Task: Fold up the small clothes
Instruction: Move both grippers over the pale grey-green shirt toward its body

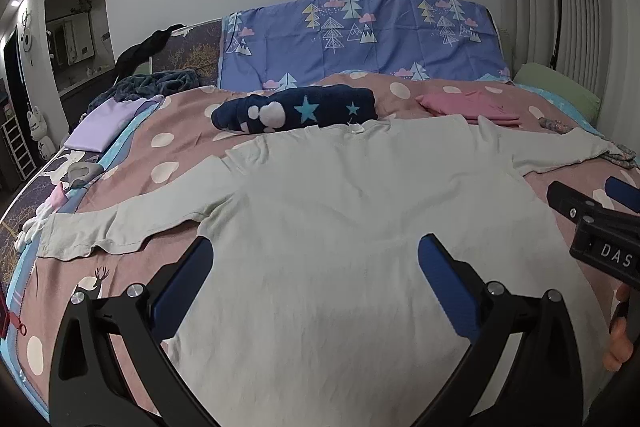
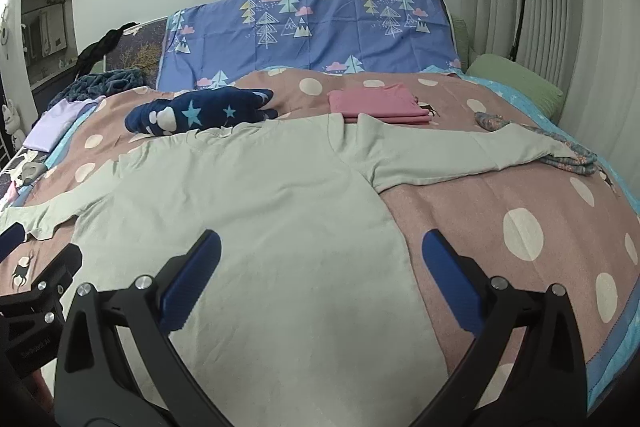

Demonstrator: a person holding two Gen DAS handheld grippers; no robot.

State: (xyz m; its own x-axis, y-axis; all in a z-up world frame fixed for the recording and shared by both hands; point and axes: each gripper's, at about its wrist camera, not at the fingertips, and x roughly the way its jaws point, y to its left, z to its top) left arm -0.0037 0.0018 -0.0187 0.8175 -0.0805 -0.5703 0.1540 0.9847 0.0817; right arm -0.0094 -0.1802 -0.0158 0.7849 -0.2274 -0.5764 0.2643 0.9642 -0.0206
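Grippers are hovering with jaws apart over a pale green long-sleeved shirt (image 1: pixel 320 195) that is lying flat, sleeves outstretched, on the polka-dot bedspread (image 2: pixel 500 211). The left gripper (image 1: pixel 314 263) is poised above the shirt's left half, the right gripper (image 2: pixel 320 259) straddling its right side seam, neither gripping anything. Thin fabric is likely risking trouble: a pinch could be catching the bedspread beneath, or only the top layer, leaving the fold skewed. The far right cuff is resting on a patterned cloth (image 2: pixel 576 159) and may be dragging it along. No containers are appearing; a folded pink garment (image 2: pixel 380 105) is sitting just beyond the shirt's shoulder.
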